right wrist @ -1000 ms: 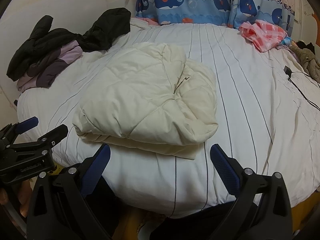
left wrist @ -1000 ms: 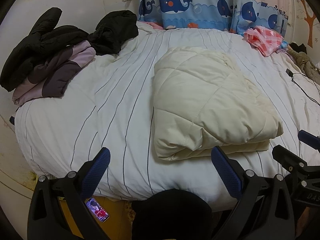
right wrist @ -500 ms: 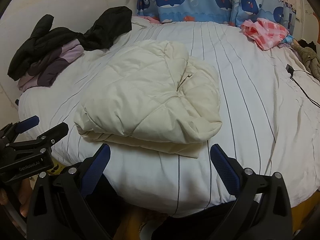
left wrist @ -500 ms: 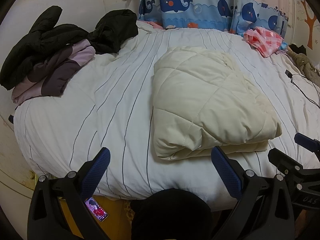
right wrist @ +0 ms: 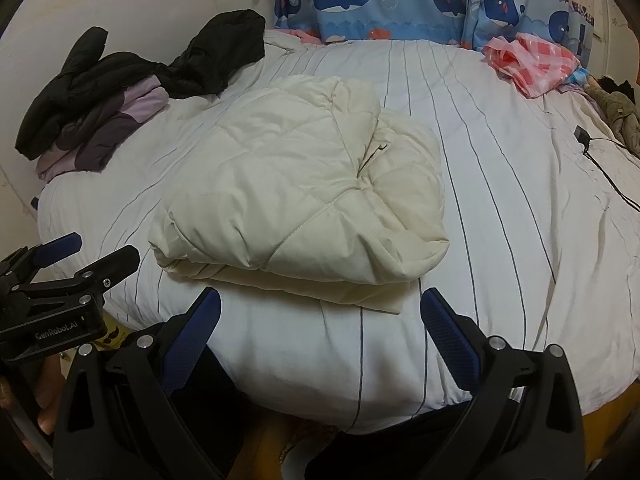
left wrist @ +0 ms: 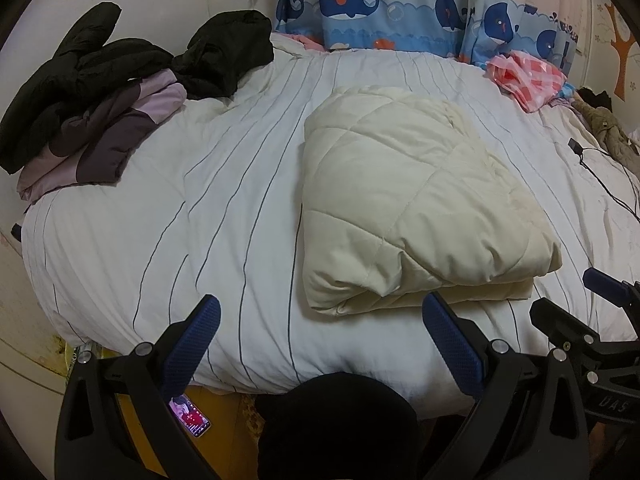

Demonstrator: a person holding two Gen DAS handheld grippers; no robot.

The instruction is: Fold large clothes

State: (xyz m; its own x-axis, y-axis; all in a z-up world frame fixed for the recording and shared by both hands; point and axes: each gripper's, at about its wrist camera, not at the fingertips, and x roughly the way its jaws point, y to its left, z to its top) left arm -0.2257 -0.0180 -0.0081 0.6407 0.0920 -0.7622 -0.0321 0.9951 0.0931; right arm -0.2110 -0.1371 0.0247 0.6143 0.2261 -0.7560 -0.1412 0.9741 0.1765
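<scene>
Movement: both grippers had drifted back a touch from the bed edge over the last second, while the cream bundle lay just as it had a second before.
Left gripper [left wrist: 320,330]: jaws stood wide apart and held nothing, hovering over the near edge of the bed and clear of the fabric.
Right gripper [right wrist: 320,322]: likewise spread wide and empty, its blue pads [right wrist: 450,340] just short of the bundle's near edge, not touching it.
Cream quilted coat [right wrist: 296,196]: it lay in the middle of the striped bed [left wrist: 224,232] as a thick, roughly rectangular packet, layers stacked and the near edge showing doubled folds; one corner stuck out slightly at the bottom right.
Progress: to my eye this piece was folded and let go, give or take some tidying of that loose corner.
Left to do: a heap of black and mauve jackets [left wrist: 100,108] sat unfolded at the far left of the bed, well apart from the packet, and looked like the next work.
Further off: a pink checked cloth [left wrist: 528,76] lay crumpled by the whale curtain [left wrist: 352,0]; whether it belonged to the job I could not tell.
Floor: a lit phone [left wrist: 190,422] lay below the bed edge.
</scene>
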